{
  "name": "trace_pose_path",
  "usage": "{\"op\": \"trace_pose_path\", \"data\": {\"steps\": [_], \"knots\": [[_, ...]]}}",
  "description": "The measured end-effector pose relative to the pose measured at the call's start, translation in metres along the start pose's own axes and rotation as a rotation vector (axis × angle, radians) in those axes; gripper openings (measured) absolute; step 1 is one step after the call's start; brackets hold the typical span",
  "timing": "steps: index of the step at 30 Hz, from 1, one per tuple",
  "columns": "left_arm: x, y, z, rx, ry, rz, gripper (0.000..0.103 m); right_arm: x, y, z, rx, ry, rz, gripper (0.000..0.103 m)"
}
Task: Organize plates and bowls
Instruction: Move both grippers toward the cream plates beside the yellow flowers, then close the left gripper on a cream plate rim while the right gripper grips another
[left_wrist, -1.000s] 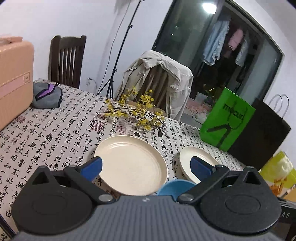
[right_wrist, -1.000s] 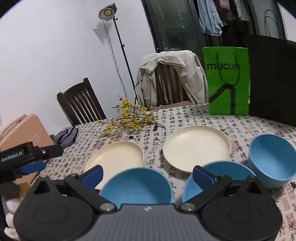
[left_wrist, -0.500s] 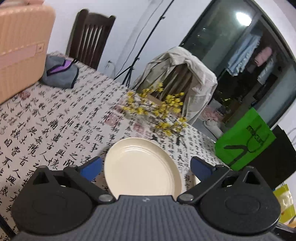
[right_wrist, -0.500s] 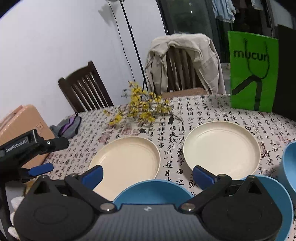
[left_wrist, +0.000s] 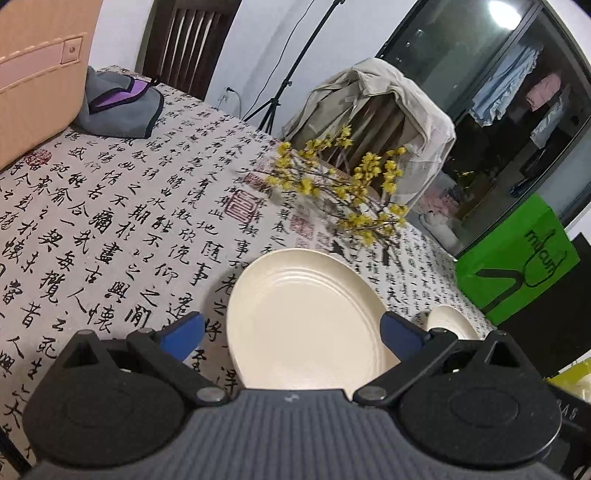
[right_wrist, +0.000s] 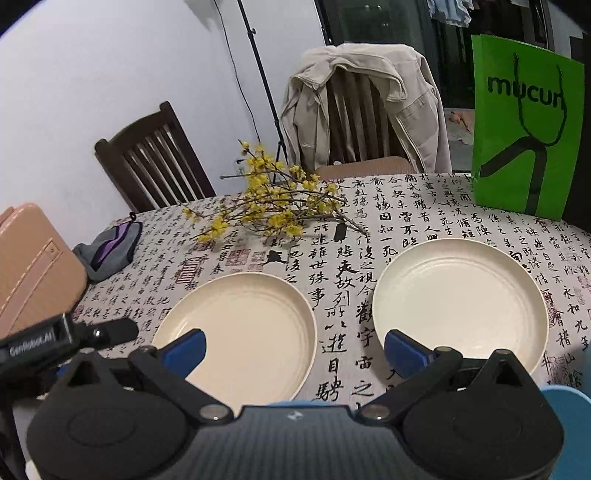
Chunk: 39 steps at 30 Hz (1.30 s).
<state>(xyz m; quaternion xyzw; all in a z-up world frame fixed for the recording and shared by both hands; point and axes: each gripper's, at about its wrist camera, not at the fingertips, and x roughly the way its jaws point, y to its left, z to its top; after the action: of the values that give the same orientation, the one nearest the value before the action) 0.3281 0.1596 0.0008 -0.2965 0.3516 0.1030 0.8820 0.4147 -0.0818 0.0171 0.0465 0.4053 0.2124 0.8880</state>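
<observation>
- Left wrist view: the left gripper (left_wrist: 291, 332) hangs with its blue-padded fingers spread wide, nothing between them. A smooth, round cream plate (left_wrist: 303, 317) with a ringed rim lies on the calligraphy-print tablecloth (left_wrist: 110, 206) just ahead. A second cream plate (left_wrist: 450, 326) peeks out at 3 o'clock.
- A spray of yellow blossom twigs (left_wrist: 343, 195) lies at 12 o'clock beyond the plate; a grey pouch (left_wrist: 122, 107) sits at 10 o'clock.
- Right wrist view: the right gripper (right_wrist: 293, 350) is likewise splayed and empty, above both plates, which sit side by side, apart. A blue bowl (right_wrist: 569, 402) edge shows at 4 o'clock; a glossy green bag (right_wrist: 524, 122) stands at 1 o'clock.
</observation>
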Motion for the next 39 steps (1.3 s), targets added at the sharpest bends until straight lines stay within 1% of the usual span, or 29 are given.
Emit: {"op": "trace_pose_path", "data": {"steps": [3,8,10,16,20,22,24,26,28,30,32,34,36,37,39], "knots": [[0.008,0.003,0.001,0.001,-0.004,0.026,0.103,0.012,0.001,0.007,-0.007,0.011,-0.011,0.103],[0.018,0.009,0.002,0.001,-0.002,0.044,0.103,0.033,0.005,0.015,-0.025,0.036,-0.028,0.102],[0.024,0.010,0.001,-0.001,0.006,0.057,0.103,0.044,0.008,0.017,-0.038,0.061,-0.033,0.097],[0.035,0.012,-0.002,0.009,0.012,0.086,0.103,0.071,0.016,0.017,-0.077,0.119,-0.054,0.088],[0.044,0.012,-0.006,0.012,0.025,0.117,0.102,0.085,0.019,0.017,-0.089,0.166,-0.069,0.084],[0.047,0.013,-0.007,0.013,0.028,0.123,0.101,0.091,0.021,0.017,-0.092,0.182,-0.069,0.078],[0.049,0.014,-0.007,0.013,0.026,0.127,0.096,0.095,0.023,0.017,-0.102,0.191,-0.078,0.073],[0.051,0.015,-0.008,0.016,0.022,0.132,0.095,0.102,0.024,0.017,-0.101,0.211,-0.086,0.067],[0.052,0.015,-0.008,0.017,0.021,0.138,0.094,0.108,0.023,0.017,-0.093,0.231,-0.096,0.058],[0.054,0.014,-0.009,0.023,0.020,0.136,0.089,0.112,0.022,0.017,-0.086,0.241,-0.099,0.052],[0.055,0.013,-0.010,0.030,0.017,0.134,0.084,0.114,0.020,0.017,-0.077,0.247,-0.102,0.050],[0.057,0.013,-0.010,0.031,0.020,0.128,0.081,0.115,0.017,0.018,-0.074,0.250,-0.109,0.047],[0.058,0.014,-0.010,0.028,0.021,0.123,0.075,0.116,0.015,0.018,-0.067,0.253,-0.113,0.044],[0.059,0.014,-0.011,0.027,0.022,0.124,0.074,0.117,0.014,0.019,-0.062,0.255,-0.116,0.042],[0.060,0.015,-0.011,0.024,0.023,0.120,0.069,0.119,0.011,0.019,-0.051,0.259,-0.114,0.039]]}}
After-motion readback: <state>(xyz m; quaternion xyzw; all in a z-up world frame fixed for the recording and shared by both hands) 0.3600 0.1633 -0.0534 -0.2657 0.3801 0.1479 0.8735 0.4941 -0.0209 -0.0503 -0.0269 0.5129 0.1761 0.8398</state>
